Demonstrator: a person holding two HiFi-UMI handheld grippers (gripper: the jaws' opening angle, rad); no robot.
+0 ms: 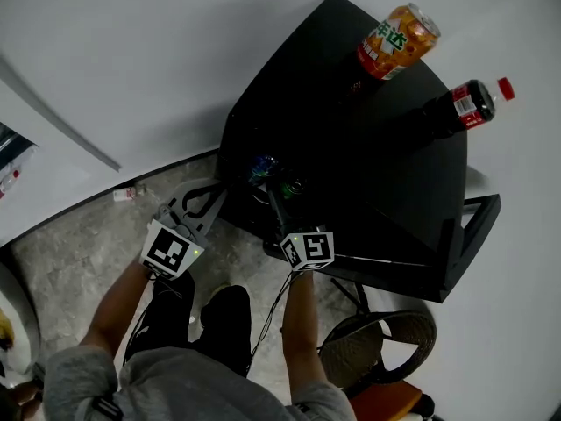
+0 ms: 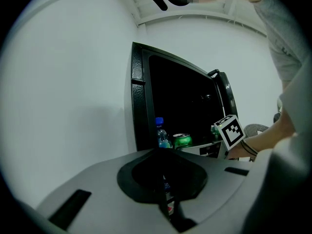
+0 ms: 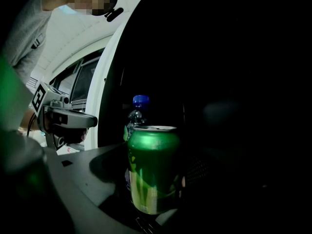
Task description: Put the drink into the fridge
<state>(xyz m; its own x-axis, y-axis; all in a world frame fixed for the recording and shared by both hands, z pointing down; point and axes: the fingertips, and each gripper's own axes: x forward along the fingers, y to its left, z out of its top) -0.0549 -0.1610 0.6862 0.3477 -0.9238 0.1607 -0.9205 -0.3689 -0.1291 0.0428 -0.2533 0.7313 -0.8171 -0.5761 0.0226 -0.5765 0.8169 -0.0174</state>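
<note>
A green drink can [image 3: 153,169] fills the space between my right gripper's [image 3: 157,201] jaws, which are shut on it. In the head view that gripper [image 1: 282,193] reaches into the open front of the black fridge [image 1: 368,174], with the can [image 1: 290,185] at its tip. Just behind the can stands a blue-capped water bottle [image 3: 139,112]. From the left gripper view, the can [image 2: 182,140] and bottle [image 2: 161,135] stand side by side at the fridge's lower shelf. My left gripper [image 1: 213,193] hangs left of the fridge, shut with nothing in it.
An orange can [image 1: 396,40] and a cola bottle [image 1: 465,105] stand on the fridge top. The fridge door [image 1: 473,226] hangs open to the right. A small bottle [image 1: 127,194] lies on the floor by the white wall. A wicker chair [image 1: 377,345] stands near my right arm.
</note>
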